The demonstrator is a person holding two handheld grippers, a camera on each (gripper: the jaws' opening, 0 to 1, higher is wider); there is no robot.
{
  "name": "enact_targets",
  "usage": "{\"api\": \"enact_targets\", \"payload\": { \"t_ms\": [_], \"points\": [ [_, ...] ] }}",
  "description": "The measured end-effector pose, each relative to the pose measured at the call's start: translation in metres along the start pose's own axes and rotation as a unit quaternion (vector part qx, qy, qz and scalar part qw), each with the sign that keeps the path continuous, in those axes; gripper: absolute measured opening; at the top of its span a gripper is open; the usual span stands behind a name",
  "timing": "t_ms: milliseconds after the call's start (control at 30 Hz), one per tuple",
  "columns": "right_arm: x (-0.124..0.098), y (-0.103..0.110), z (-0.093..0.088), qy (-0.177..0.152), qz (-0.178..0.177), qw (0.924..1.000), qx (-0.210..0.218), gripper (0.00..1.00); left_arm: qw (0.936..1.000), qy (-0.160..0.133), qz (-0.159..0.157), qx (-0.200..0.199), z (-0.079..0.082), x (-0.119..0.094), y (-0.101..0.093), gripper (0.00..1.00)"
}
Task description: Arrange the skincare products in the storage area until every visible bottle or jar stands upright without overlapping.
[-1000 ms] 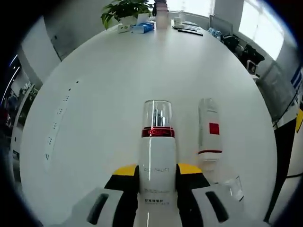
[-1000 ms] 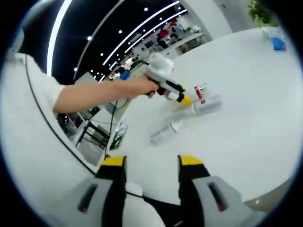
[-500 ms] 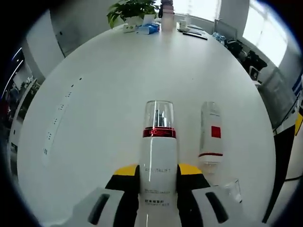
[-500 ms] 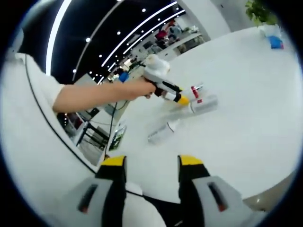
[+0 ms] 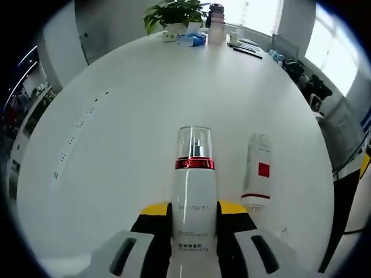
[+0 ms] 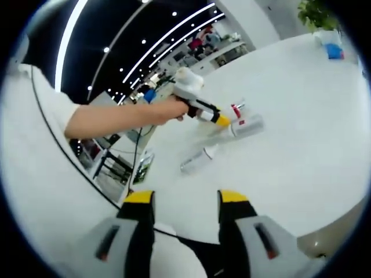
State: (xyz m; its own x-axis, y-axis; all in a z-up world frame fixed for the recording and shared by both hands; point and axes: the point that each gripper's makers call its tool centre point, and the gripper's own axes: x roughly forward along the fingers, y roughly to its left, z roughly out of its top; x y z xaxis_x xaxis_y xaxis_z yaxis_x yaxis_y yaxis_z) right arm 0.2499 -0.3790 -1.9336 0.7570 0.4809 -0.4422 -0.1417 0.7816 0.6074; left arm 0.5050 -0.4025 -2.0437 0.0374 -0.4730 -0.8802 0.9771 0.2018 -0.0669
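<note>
Squeezing the tall white bottle between its jaws, the left gripper holds it beside another bottle on the white table, while the right gripper is open with nothing in it.

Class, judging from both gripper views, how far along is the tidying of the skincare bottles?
Nothing stands upright yet. In hand: the left gripper grips the white pump bottle with red collar and clear cap. Left: the white tube with red square lies flat; the right gripper is open.
</note>
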Motion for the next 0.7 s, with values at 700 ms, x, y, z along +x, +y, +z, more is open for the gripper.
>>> {"api": "enact_targets", "payload": {
  "t_ms": [700],
  "points": [
    [0.027,0.019,0.004,0.009,0.045,0.9989,-0.012,0.49,0.9904,-0.123,-0.032,-0.054,0.025,-0.052,-0.03,0.26]
  ]
}}
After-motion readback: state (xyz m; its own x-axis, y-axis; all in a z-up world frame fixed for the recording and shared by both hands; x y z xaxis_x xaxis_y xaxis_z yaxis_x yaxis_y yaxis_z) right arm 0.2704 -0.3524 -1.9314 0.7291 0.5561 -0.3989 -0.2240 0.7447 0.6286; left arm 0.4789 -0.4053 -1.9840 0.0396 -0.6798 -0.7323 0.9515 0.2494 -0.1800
